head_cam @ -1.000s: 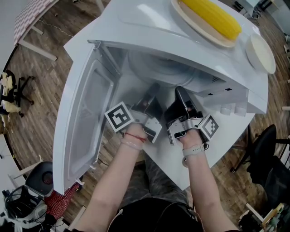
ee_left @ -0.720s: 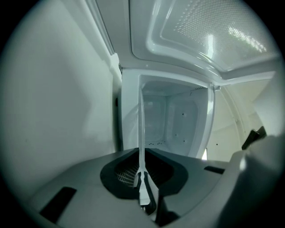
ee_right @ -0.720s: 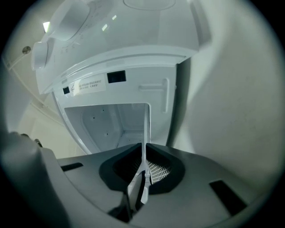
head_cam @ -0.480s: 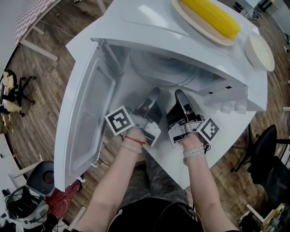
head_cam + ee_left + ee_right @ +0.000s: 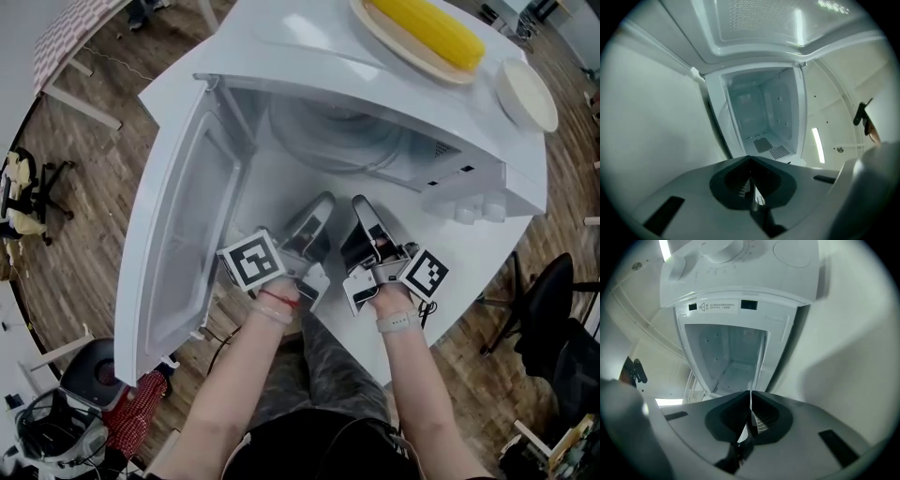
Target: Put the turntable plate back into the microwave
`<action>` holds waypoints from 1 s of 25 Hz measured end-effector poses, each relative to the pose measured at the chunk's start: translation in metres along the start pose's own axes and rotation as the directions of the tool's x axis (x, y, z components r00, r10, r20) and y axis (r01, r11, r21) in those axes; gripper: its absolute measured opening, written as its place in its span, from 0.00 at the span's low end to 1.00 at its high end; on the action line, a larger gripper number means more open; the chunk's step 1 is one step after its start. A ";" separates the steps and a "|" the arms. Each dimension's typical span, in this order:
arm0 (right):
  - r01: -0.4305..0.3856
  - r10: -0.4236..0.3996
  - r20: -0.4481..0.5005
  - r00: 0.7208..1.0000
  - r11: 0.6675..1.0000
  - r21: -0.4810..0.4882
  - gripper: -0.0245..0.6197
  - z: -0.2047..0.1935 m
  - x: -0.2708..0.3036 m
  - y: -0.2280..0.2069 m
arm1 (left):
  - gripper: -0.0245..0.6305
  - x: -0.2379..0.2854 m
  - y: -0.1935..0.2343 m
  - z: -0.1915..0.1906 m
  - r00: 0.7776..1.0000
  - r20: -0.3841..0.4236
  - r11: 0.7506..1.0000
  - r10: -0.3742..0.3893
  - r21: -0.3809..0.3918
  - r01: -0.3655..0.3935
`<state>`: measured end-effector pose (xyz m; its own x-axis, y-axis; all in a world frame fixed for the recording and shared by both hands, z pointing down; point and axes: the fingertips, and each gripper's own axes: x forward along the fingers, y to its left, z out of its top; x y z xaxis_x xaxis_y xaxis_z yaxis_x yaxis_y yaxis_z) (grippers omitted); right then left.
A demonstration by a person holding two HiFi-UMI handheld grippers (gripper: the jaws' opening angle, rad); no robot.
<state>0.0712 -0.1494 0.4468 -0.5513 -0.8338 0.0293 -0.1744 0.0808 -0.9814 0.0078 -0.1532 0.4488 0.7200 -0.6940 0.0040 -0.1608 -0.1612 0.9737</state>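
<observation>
The white microwave (image 5: 487, 183) stands open. Inside its cavity the round glass turntable plate (image 5: 349, 131) lies flat on the floor, seen in the head view. My left gripper (image 5: 321, 201) and right gripper (image 5: 360, 202) are side by side just in front of the opening, outside the cavity and apart from the plate. Both are shut with nothing between the jaws. The left gripper (image 5: 751, 160) looks at the cavity along its closed jaws, and so does the right gripper (image 5: 751, 394). I cannot make out the plate in either gripper view.
The microwave door (image 5: 183, 234) is swung wide open to the left. On top of the microwave sit a plate with a corn cob (image 5: 427, 33) and a white dish (image 5: 525, 94). Control knobs (image 5: 467, 214) are at the right front. A black chair (image 5: 553, 309) stands at the right.
Both grippers have drawn back out of the microwave's opening toward me, staying shut. The plate stays lying inside the cavity.
</observation>
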 end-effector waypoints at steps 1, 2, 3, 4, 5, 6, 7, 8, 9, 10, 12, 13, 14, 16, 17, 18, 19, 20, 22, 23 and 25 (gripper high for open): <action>0.003 -0.003 -0.010 1.000 1.000 -0.011 0.09 -0.003 -0.001 0.001 | 0.06 -0.001 -0.003 0.000 1.000 -0.011 0.999 0.000 0.049 0.001; 0.006 -0.006 -0.020 1.000 1.000 -0.025 0.09 -0.006 -0.003 0.002 | 0.06 -0.002 -0.006 -0.001 1.000 -0.021 0.996 0.000 0.089 0.002; 0.008 -0.009 -0.032 0.999 0.999 -0.041 0.08 -0.009 -0.003 0.004 | 0.06 -0.003 -0.008 -0.002 1.000 -0.029 0.993 0.002 0.119 0.002; 0.010 -0.012 -0.044 0.999 0.998 -0.058 0.08 -0.012 -0.004 0.006 | 0.06 -0.004 -0.010 -0.003 0.999 -0.037 0.990 0.007 0.140 -0.001; 0.011 -0.015 -0.055 0.998 0.997 -0.073 0.08 -0.015 -0.005 0.008 | 0.06 -0.006 -0.012 -0.004 0.999 -0.042 0.988 0.013 0.157 -0.007; 0.011 -0.017 -0.065 0.998 0.996 -0.086 0.08 -0.018 -0.006 0.010 | 0.06 -0.008 -0.013 -0.006 0.999 -0.047 0.985 0.022 0.172 -0.014; 0.011 -0.018 -0.072 0.997 0.995 -0.095 0.08 -0.021 -0.007 0.012 | 0.06 -0.010 -0.013 -0.008 0.998 -0.051 0.983 0.031 0.185 -0.021; 0.009 -0.017 -0.077 0.997 0.995 -0.102 0.08 -0.023 -0.009 0.013 | 0.06 -0.012 -0.014 -0.009 0.998 -0.056 0.980 0.041 0.196 -0.029; 0.007 -0.016 -0.079 0.997 0.994 -0.105 0.08 -0.025 -0.010 0.015 | 0.06 -0.014 -0.014 -0.011 0.997 -0.060 0.978 0.051 0.205 -0.037; 0.005 -0.014 -0.079 0.997 0.994 -0.106 0.08 -0.026 -0.012 0.016 | 0.05 -0.016 -0.014 -0.013 0.996 -0.062 0.977 0.060 0.210 -0.046; 0.000 -0.009 -0.081 0.997 0.994 -0.110 0.08 -0.028 -0.015 0.019 | 0.06 -0.020 -0.013 -0.017 0.995 -0.064 0.976 0.074 0.212 -0.059; -0.003 -0.006 -0.084 0.996 0.994 -0.113 0.08 -0.030 -0.017 0.020 | 0.06 -0.022 -0.014 -0.019 0.995 -0.063 0.976 0.077 0.211 -0.062; -0.006 -0.004 -0.086 0.996 0.993 -0.114 0.08 -0.031 -0.019 0.021 | 0.06 -0.024 -0.014 -0.021 0.995 -0.062 0.975 0.079 0.211 -0.065; -0.006 -0.003 -0.087 0.996 0.994 -0.111 0.08 -0.034 -0.024 0.022 | 0.05 -0.028 -0.015 -0.025 0.995 -0.061 0.975 0.081 0.213 -0.067; -0.006 -0.004 -0.088 0.996 0.994 -0.109 0.08 -0.035 -0.026 0.022 | 0.05 -0.030 -0.016 -0.026 0.995 -0.061 0.975 0.082 0.214 -0.067; -0.006 -0.004 -0.089 0.996 0.994 -0.108 0.08 -0.037 -0.028 0.022 | 0.06 -0.031 -0.017 -0.028 0.995 -0.062 0.974 0.083 0.215 -0.068; -0.006 -0.004 -0.090 0.996 0.994 -0.108 0.07 -0.038 -0.030 0.022 | 0.05 -0.033 -0.018 -0.030 0.994 -0.063 0.974 0.085 0.214 -0.070; -0.005 -0.005 -0.092 0.996 0.994 -0.109 0.07 -0.040 -0.032 0.022 | 0.05 -0.035 -0.018 -0.032 0.994 -0.062 0.974 0.087 0.214 -0.072; -0.005 -0.006 -0.094 0.996 0.994 -0.111 0.07 -0.043 -0.036 0.023 | 0.05 -0.038 -0.019 -0.034 0.994 -0.059 0.974 0.088 0.214 -0.074; -0.006 -0.004 -0.095 0.995 0.994 -0.110 0.07 -0.044 -0.037 0.023 | 0.05 -0.039 -0.019 -0.035 0.994 -0.058 0.974 0.089 0.214 -0.075; -0.006 -0.004 -0.098 0.995 0.994 -0.106 0.07 -0.048 -0.041 0.024 | 0.05 -0.043 -0.019 -0.038 0.994 -0.056 0.974 0.094 0.213 -0.080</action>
<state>0.0506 -0.0877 0.4311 -0.6278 -0.7766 0.0520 -0.2563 0.1433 -0.9559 0.0054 -0.0933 0.4388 0.7384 -0.6655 0.1087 -0.3584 -0.2508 0.8993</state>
